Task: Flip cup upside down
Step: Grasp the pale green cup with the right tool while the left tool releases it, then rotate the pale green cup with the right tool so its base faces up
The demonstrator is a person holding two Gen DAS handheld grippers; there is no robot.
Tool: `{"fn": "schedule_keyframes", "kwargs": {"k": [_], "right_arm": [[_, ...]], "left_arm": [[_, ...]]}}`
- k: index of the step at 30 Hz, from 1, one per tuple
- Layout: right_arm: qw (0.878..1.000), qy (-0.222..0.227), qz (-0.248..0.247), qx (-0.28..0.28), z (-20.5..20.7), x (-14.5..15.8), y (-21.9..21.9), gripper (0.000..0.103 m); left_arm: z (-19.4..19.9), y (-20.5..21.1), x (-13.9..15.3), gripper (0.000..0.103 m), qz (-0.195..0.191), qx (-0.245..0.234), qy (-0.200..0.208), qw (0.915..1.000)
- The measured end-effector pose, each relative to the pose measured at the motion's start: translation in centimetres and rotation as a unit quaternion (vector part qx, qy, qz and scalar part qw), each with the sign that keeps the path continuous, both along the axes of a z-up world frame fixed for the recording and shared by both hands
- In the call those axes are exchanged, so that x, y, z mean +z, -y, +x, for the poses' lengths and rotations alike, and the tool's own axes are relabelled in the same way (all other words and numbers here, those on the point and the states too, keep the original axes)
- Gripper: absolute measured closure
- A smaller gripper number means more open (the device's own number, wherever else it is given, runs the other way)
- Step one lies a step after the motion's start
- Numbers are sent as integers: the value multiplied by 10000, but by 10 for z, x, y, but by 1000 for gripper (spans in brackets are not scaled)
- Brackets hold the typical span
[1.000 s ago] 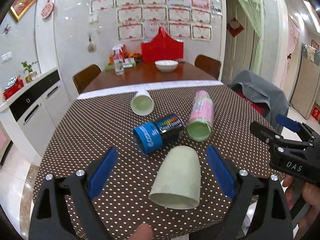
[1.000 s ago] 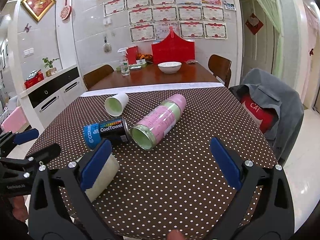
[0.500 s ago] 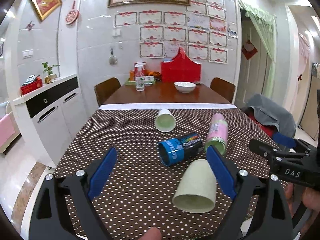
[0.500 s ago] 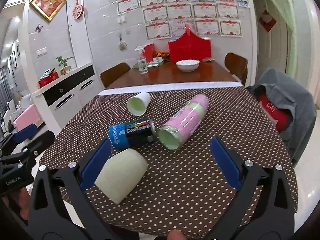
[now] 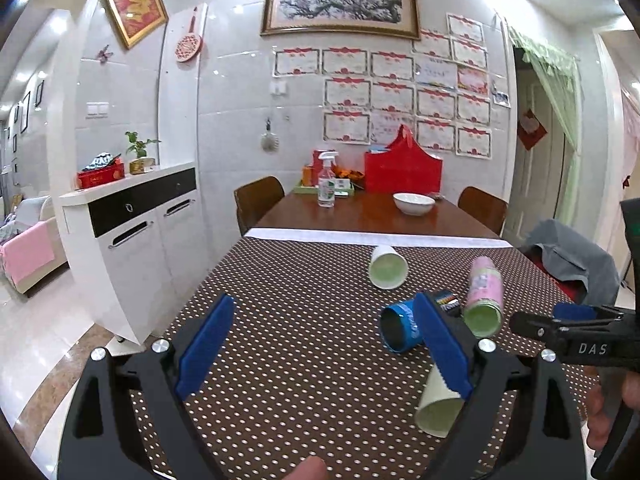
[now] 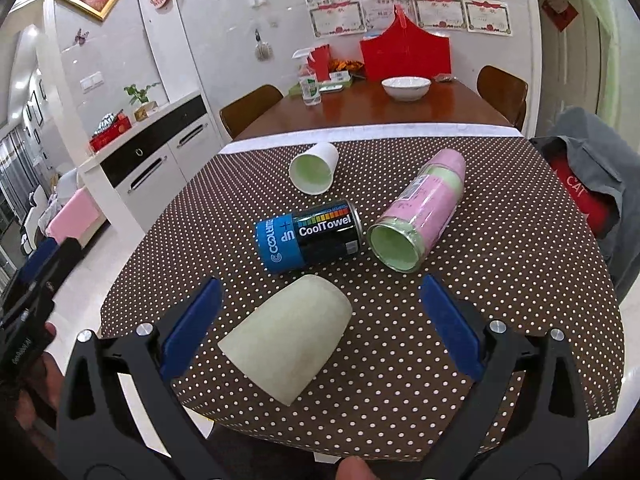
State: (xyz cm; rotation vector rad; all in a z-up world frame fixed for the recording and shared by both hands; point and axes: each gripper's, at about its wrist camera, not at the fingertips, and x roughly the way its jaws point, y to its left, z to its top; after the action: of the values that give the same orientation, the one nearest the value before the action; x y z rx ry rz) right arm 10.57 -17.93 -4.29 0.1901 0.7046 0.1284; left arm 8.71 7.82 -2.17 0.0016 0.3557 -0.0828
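Pale green plastic cup (image 5: pixel 434 408), lying on side, near edge of brown polka-dot tablecloth (image 5: pixel 304 320).
Left view: left gripper (image 5: pixel 320 344) wide open, empty, cup behind right finger. Right view: cup (image 6: pixel 288 338) between spread, empty right gripper (image 6: pixel 320 326) fingers, untouched; blue-black CoolTowel can (image 6: pixel 310 236) beyond.

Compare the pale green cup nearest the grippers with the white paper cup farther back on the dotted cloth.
The pale green cup looks bigger and is green outside; the white paper cup looks smaller, white outside with a green lining. The green cup's mouth points down-left toward the table's near edge; the paper cup's mouth faces the camera, showing its inside. The green cup lies between the right gripper fingers. Both lie on their sides.
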Motion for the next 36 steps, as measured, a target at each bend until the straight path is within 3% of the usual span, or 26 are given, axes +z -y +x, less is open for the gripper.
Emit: {"fn": "schedule_keyframes", "kwargs": {"k": [8, 14, 19, 24, 32, 36], "right_arm": [[9936, -971, 568, -80, 34, -24, -1, 6], [9790, -1740, 1036, -221, 57, -45, 0, 6], [9685, -2216, 1099, -268, 69, -55, -5, 6], [9620, -2530, 947, -394, 85, -68, -11, 6], [9458, -3012, 1157, -364, 95, -87, -17, 19], [9464, -3032, 1082, -262, 95, -86, -22, 22]], "left_arm": [[10, -14, -13, 13, -81, -30, -157, 9998], [15, -17, -25, 13, -129, -88, -274, 9995], [20, -20, -32, 13, -176, -145, -350, 9991], [19, -23, -37, 13, -212, -141, -400, 9989], [21, -29, -43, 13, -206, -121, -484, 9985], [19, -28, -44, 13, -198, -129, -498, 9985]]}}
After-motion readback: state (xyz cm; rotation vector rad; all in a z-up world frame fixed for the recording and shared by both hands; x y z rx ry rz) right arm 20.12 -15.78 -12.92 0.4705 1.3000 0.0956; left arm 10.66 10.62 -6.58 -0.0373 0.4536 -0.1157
